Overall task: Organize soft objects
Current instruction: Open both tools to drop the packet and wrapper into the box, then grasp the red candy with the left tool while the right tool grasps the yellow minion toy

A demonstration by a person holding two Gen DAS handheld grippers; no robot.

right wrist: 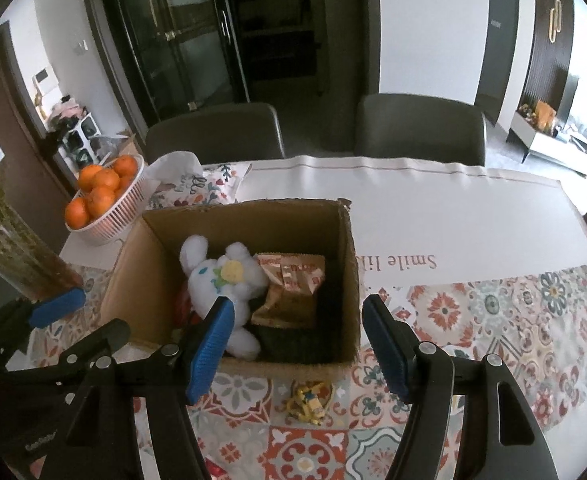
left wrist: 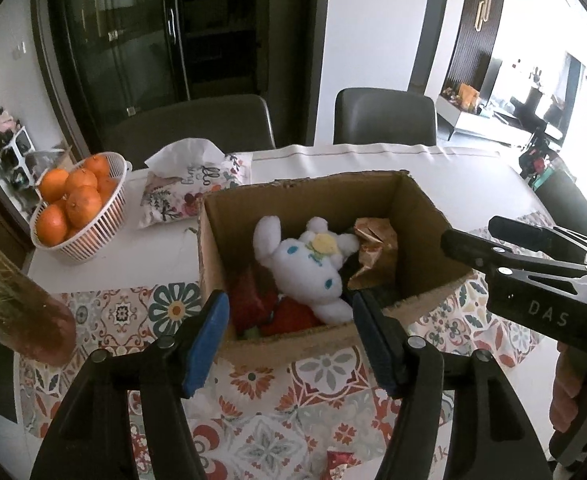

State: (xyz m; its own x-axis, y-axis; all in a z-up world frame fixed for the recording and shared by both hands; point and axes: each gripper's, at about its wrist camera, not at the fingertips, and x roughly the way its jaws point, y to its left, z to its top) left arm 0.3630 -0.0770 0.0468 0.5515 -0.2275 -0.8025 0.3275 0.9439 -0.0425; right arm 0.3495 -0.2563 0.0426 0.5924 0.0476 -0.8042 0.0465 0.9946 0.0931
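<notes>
An open cardboard box stands on the patterned cloth. Inside lie a white plush rabbit with blue eyes and a yellow flower, a brown snack packet and something red under the plush. My left gripper hangs open above the box's near wall, nothing between its blue pads. My right gripper is also open, empty, over the box's near right corner. A small yellow toy lies on the cloth in front of the box.
A white basket of oranges sits at the left, a floral tissue pouch beside it. A vase of dried stems stands at the near left. Two grey chairs stand behind the table.
</notes>
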